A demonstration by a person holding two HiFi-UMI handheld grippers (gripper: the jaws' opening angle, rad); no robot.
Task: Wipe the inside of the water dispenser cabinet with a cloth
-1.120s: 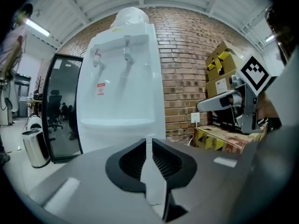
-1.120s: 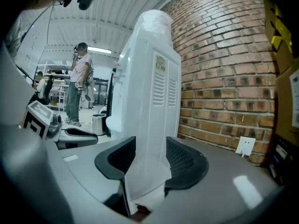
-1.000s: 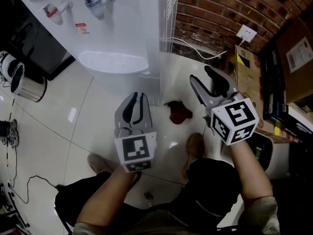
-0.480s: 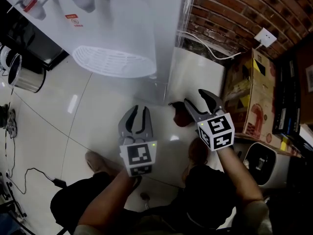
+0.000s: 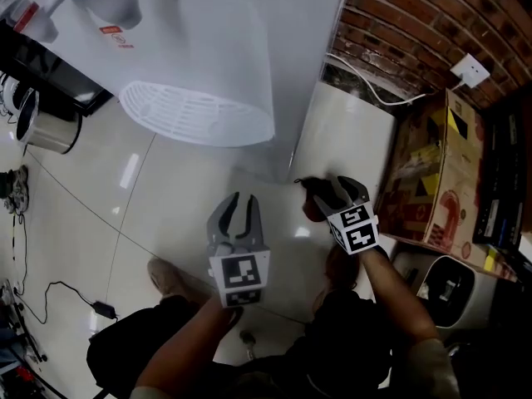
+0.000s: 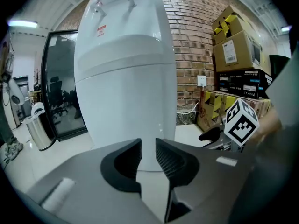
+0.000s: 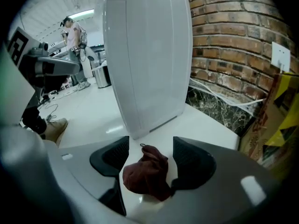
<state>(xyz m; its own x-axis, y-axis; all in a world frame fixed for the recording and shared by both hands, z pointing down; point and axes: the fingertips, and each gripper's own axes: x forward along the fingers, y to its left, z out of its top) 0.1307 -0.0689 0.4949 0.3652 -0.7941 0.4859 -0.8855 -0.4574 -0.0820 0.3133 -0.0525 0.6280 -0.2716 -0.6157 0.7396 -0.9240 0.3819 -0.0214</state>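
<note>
Lying crumpled on glossy white floor (image 7: 88,118), dark maroon cloth (image 7: 145,174)

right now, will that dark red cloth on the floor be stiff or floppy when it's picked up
Probably floppy: the cloth lies crumpled in soft folds, so it should sag. Likely light, being a small wad. The right tool has the cloth between its jaws, which have just been opening; a pinch may catch only one fold.
</note>
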